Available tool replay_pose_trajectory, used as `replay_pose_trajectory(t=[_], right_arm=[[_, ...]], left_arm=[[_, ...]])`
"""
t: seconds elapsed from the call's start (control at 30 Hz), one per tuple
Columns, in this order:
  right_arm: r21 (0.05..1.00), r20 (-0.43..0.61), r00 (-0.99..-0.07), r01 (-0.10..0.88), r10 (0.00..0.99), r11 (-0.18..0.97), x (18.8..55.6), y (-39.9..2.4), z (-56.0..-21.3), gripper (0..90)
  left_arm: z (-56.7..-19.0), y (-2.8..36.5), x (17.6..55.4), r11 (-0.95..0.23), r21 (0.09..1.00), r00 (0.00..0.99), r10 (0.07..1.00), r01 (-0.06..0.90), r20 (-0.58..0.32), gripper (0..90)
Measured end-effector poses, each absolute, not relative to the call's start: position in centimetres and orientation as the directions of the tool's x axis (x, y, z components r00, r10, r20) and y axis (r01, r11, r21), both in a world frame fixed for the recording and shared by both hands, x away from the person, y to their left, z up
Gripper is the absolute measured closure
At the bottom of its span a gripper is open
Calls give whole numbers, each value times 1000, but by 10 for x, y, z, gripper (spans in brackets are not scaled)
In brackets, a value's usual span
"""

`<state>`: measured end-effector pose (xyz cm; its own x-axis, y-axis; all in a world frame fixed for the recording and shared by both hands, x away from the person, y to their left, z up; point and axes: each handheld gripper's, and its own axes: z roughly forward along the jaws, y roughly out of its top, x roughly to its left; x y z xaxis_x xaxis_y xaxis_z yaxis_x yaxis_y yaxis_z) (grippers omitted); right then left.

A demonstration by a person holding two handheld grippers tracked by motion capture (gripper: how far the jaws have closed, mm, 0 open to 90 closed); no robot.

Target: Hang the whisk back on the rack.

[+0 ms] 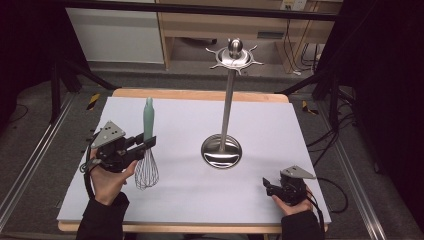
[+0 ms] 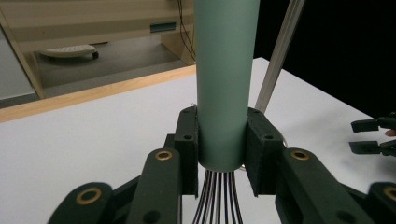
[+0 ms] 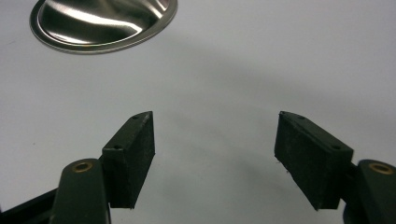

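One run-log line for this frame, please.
left gripper: shut on whisk handle, upright | right gripper: open | stand: untouched

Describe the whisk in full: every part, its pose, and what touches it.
The pale green-handled wire whisk has a smooth, matte, round handle, plastic or silicone by its look, and a balloon of thin dark metal wires. It stands upright, handle up, wires down at the white table sheet. The left claw is shut on the handle's lower end, one black pad on each side.
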<state>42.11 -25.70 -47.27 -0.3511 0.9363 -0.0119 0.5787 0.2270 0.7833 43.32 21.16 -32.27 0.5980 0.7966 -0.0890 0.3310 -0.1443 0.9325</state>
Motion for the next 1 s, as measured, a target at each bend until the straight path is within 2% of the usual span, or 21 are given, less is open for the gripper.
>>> replay_pose_trajectory(t=[0.53, 1.0], right_arm=[[784, -17, -342, 579, 940, 224, 422, -257, -474, 263], [787, -21, -341, 574, 940, 226, 423, -258, -475, 253]], left_arm=[[-309, 193, 448, -128, 939, 625, 773, 318, -106, 690], [-292, 183, 452, -142, 945, 636, 767, 294, -82, 690]])
